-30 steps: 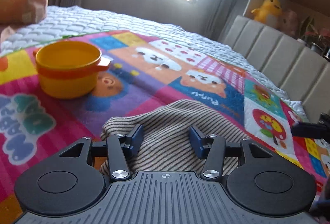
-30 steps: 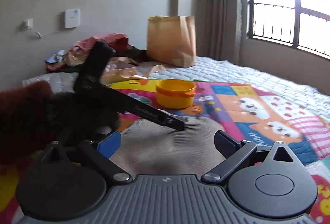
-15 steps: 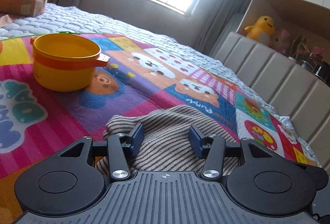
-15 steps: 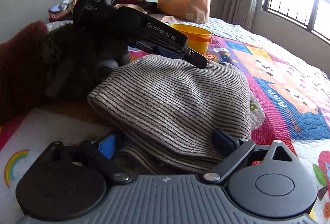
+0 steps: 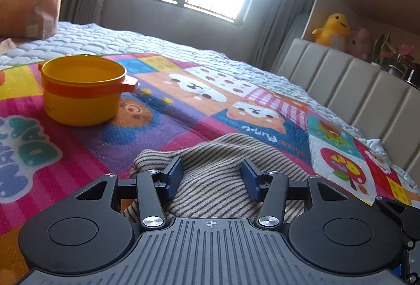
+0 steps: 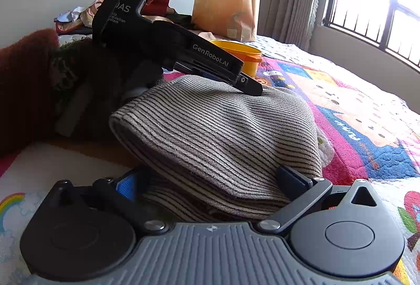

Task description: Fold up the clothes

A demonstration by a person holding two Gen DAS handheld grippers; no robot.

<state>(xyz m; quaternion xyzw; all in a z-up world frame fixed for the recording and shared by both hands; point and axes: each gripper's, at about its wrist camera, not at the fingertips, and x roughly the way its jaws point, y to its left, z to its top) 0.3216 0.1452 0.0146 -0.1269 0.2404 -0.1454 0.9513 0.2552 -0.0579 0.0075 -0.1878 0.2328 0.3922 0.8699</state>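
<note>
Fabric fills the foreground on both wrist cameras: a striped garment (image 6: 223, 132), folded into a thick bundle, lies on a cartoon-print play mat (image 5: 199, 111) spread over a bed. The right gripper (image 6: 210, 182) sits low at the bundle's near edge, its jaws opening to their widest, with the folded layers lying between the 2 blue pads but neither pad visibly pressing on them. From the other side, the left gripper (image 5: 212, 174) points down over the same garment with its jaws about half open; cloth bulges up between the pads, though whether they pinch it cannot be told. In the right wrist view that left gripper (image 6: 246, 85) rests its tip on top of the bundle, held by a person's hand in a dark glove (image 6: 78, 90) with a red sleeve (image 6: 23, 90) behind it. Beyond the garment a yellow pot (image 5: 78, 90) stands on the mat, well apart from it. Farther back a brown paper bag (image 6: 225, 6) stands near the curtains, and a yellow duck toy (image 5: 333, 27) sits on a shelf above the padded headboard (image 5: 354, 90).
</note>
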